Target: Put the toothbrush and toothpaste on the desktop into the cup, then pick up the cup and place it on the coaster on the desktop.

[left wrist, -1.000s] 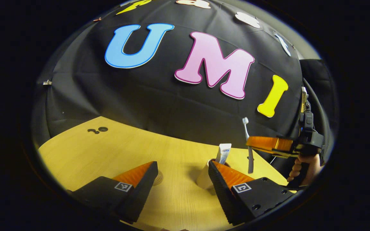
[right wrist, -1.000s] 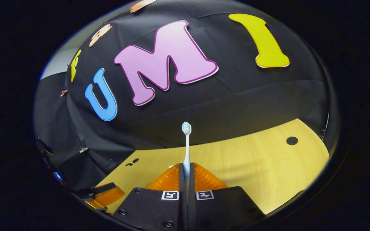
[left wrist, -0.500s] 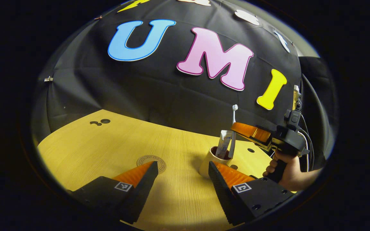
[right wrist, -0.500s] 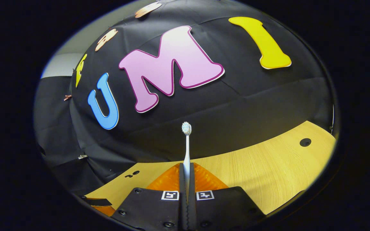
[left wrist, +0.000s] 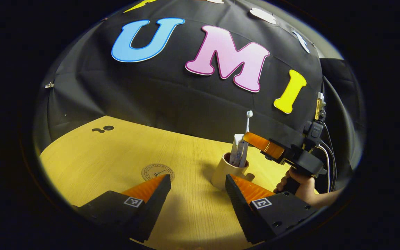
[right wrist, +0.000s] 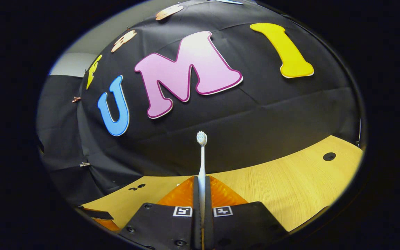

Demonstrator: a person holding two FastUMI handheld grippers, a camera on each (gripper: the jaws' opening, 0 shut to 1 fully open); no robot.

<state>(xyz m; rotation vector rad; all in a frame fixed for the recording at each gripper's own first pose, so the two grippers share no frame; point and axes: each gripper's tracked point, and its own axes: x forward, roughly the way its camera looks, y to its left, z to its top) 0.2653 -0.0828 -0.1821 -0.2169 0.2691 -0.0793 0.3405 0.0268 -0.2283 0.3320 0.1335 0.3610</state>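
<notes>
Lowering toothbrush into cup.
Left gripper view: left gripper [left wrist: 196, 194] spread, empty; cup [left wrist: 225, 171] at 1 o'clock holding toothpaste [left wrist: 236, 150]; coaster [left wrist: 157, 171] at 11.
Right gripper view: right gripper [right wrist: 201, 208] clenched on toothbrush [right wrist: 202, 158]; next, release.

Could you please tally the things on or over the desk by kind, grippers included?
Cup: 1
Toothpaste: 1
Toothbrush: 1
Coaster: 1
Grippers: 2, left gripper and right gripper
Total: 6
</notes>
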